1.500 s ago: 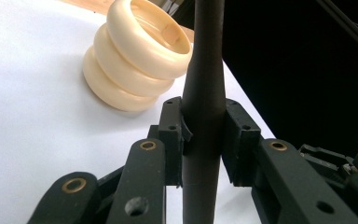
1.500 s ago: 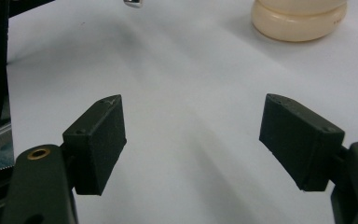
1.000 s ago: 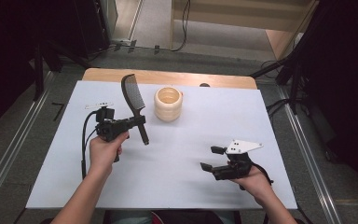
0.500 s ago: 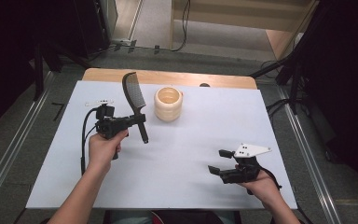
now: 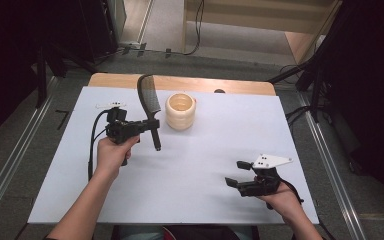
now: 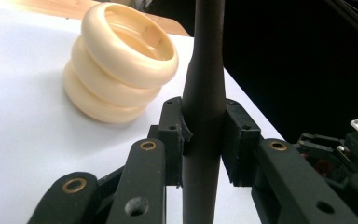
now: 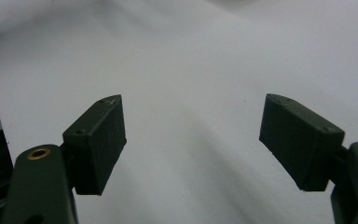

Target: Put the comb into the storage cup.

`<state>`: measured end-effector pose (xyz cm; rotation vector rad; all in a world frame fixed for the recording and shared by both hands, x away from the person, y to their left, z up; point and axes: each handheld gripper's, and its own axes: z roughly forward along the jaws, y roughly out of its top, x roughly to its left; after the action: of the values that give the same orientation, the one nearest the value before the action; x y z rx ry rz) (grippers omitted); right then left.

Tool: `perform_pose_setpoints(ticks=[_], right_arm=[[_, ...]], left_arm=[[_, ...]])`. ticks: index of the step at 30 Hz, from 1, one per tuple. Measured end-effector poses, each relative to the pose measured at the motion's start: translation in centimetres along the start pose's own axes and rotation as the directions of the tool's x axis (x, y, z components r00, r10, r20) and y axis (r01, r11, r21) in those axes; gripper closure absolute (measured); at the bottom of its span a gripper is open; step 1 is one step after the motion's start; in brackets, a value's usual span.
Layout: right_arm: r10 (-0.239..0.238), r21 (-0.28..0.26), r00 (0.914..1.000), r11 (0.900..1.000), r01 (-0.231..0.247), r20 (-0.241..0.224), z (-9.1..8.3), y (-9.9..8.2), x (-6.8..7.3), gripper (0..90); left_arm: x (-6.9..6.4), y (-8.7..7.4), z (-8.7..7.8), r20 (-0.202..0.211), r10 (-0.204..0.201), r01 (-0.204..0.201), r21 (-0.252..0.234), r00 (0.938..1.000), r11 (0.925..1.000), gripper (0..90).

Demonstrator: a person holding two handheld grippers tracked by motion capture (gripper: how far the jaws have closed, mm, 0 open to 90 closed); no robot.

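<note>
The left tongs (image 5: pixel 150 126) clamp a black comb (image 5: pixel 149 102) by its handle, at 9 o'clock of the cream ribbed cup (image 5: pixel 180 111). The right tongs (image 5: pixel 236 173) gape wide over the white bench (image 5: pixel 205 165).

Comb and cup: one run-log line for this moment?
left gripper: shut on comb handle | comb: held off table, teeth end up | cup: upright, beside comb | right gripper: open, nothing between jaws, above white table

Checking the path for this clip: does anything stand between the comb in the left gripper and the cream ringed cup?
Nothing visible does. The left gripper is shut on the comb's handle, and the comb rises just beside the cup. Bare white table lies between them. The open right gripper rests well off, near the front edge.
</note>
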<state>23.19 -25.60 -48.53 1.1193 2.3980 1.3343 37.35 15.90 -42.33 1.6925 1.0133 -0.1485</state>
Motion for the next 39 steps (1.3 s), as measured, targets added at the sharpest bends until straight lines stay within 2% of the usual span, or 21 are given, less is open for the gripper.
perform_pose_setpoints(ticks=[5,10,14,24,27,31,39], right_arm=[[-0.004,0.006,1.0000,1.0000,0.004,-0.007,0.1,-0.1,0.1,20.8],[0.006,0.008,1.0000,1.0000,-0.006,-0.002,0.1,-0.1,0.0,20.8],[0.006,0.013,1.0000,0.9999,-0.006,-0.004,0.1,-0.1,-0.1,20.8],[0.004,0.003,0.9999,1.0000,-0.004,-0.010,0.1,-0.1,-0.1,20.8],[0.006,0.005,0.9999,1.0000,-0.006,-0.009,0.1,-0.1,-0.1,20.8],[0.007,0.008,0.9999,0.9999,-0.007,-0.011,0.1,-0.2,-0.1,20.8],[0.011,0.000,0.9999,0.9999,-0.011,0.001,0.0,-0.1,-0.3,20.9]], left_arm=[[0.0,0.7,0.6,0.048,-0.003,0.003,0.006,0.9988,1.0000,73.0],[-0.1,1.5,1.1,0.061,0.028,-0.029,0.021,0.9977,0.9994,73.0],[0.0,1.9,1.4,0.074,0.028,-0.030,0.030,0.9969,0.9991,73.0],[-0.2,3.0,2.2,0.077,0.053,-0.058,0.060,0.9956,0.9965,72.9],[-0.4,3.4,2.2,0.080,0.050,-0.055,0.056,0.9956,0.9969,72.9],[-0.6,4.0,2.5,0.072,0.069,-0.074,0.062,0.9950,0.9953,72.9],[-0.3,5.3,2.6,0.064,0.074,-0.077,0.046,0.9952,0.9959,73.0]])
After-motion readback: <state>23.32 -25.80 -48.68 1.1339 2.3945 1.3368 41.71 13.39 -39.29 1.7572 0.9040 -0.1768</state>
